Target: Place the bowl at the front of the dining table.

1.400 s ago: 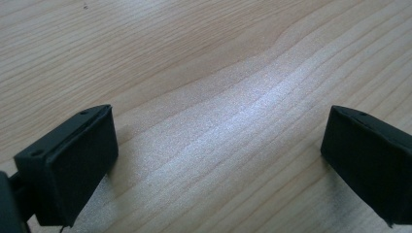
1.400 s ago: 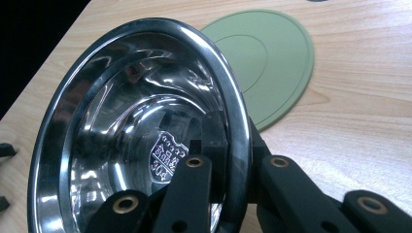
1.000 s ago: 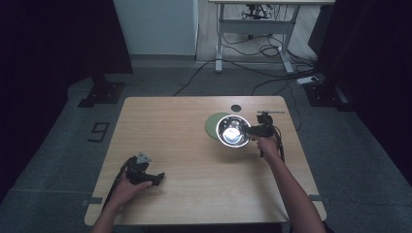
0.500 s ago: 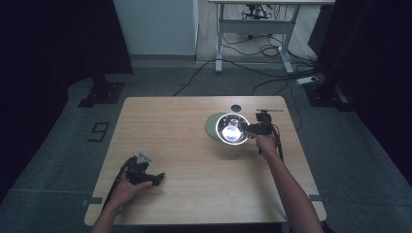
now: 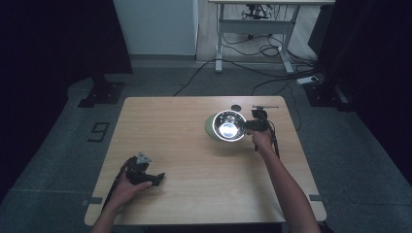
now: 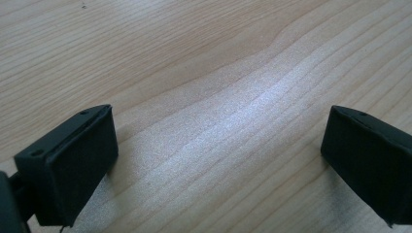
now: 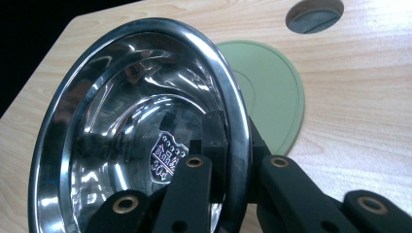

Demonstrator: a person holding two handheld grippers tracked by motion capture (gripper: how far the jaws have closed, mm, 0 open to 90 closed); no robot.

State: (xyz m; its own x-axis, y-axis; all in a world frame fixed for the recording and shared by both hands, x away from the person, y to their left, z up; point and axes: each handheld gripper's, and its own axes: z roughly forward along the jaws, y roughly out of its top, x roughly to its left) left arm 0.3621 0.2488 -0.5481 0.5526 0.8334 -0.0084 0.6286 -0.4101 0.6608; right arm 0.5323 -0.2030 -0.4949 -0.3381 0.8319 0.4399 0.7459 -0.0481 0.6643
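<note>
Your right hand-held gripper [image 7: 228,160] is clamped on the rim of the steel bowl [image 7: 131,121], one jaw inside, one outside, holding it tilted above the green mat [image 7: 277,97] just beyond it. Keep the pinch firm and level the bowl before lowering; thin rims slip. Your left hand-held gripper [image 6: 218,160] rests wide open, holding nothing, on the worktop [image 6: 204,63]. Since the earlier frame, the bowl has shifted slightly off the mat, toward you.

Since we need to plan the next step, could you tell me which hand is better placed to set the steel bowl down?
Right: the right gripper already clamps the steel bowl by its rim beside the green plate; the left gripper rests open, far off.
</note>
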